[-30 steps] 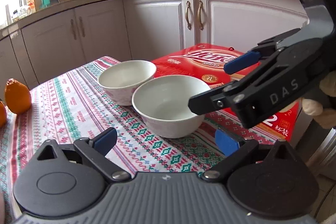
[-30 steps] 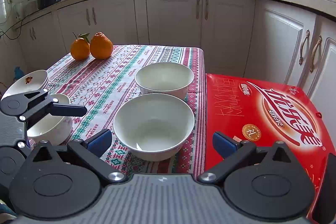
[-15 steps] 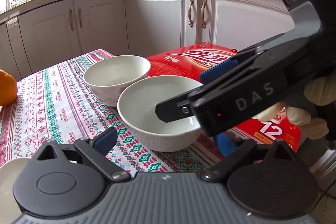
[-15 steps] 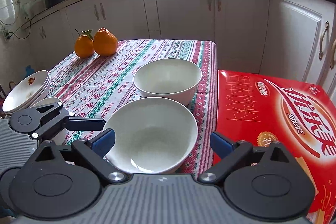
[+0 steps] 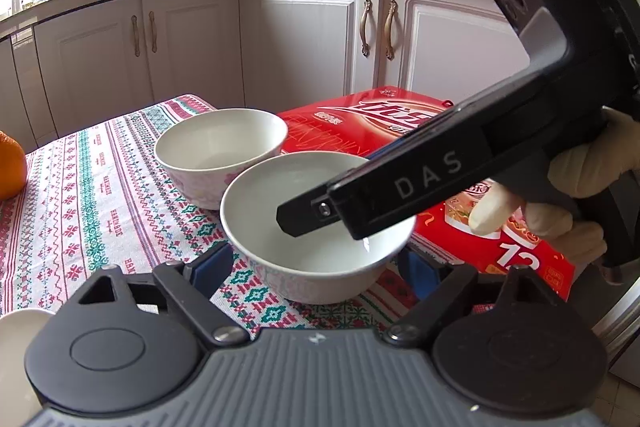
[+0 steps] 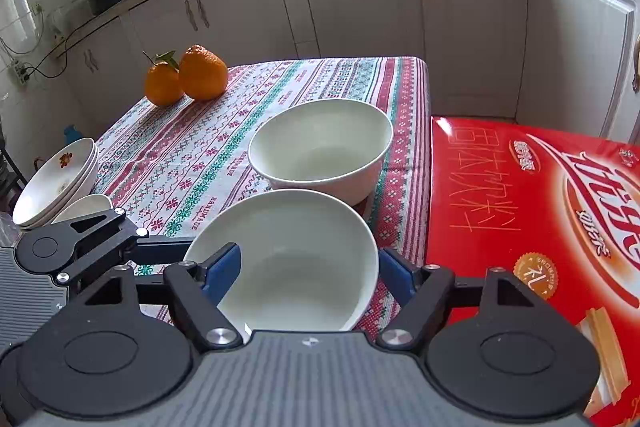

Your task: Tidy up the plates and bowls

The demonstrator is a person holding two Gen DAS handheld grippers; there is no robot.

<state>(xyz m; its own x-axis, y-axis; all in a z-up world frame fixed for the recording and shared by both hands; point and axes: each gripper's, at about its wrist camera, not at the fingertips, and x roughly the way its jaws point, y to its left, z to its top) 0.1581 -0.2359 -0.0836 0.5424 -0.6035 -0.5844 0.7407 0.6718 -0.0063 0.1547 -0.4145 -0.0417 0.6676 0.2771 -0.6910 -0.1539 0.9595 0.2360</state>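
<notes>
Two white bowls stand on the patterned tablecloth. The near bowl (image 5: 312,259) (image 6: 288,267) lies between the fingers of both grippers. My right gripper (image 6: 308,273) straddles it while its jaws are closing: the left pad overlaps the left rim and the right pad sits just outside the right rim. From the left wrist view the right gripper (image 5: 304,215) reaches over the bowl's inside. My left gripper (image 5: 314,271) (image 6: 152,247) is also closing, with a pad on either side of the bowl's base. The far bowl (image 5: 220,147) (image 6: 320,143) stands untouched behind it.
A red carton (image 6: 520,207) lies against the table's right edge. Stacked flowered plates (image 6: 56,179) and a small white bowl (image 6: 86,207) sit at the left. Two oranges (image 6: 188,75) are at the far corner. A gloved hand (image 5: 580,167) holds the right gripper. White cabinets stand behind.
Both grippers have come closer to the near bowl and their jaws have narrowed around it. The right gripper's finger now reaches further over the bowl. Neither bowl has moved.
</notes>
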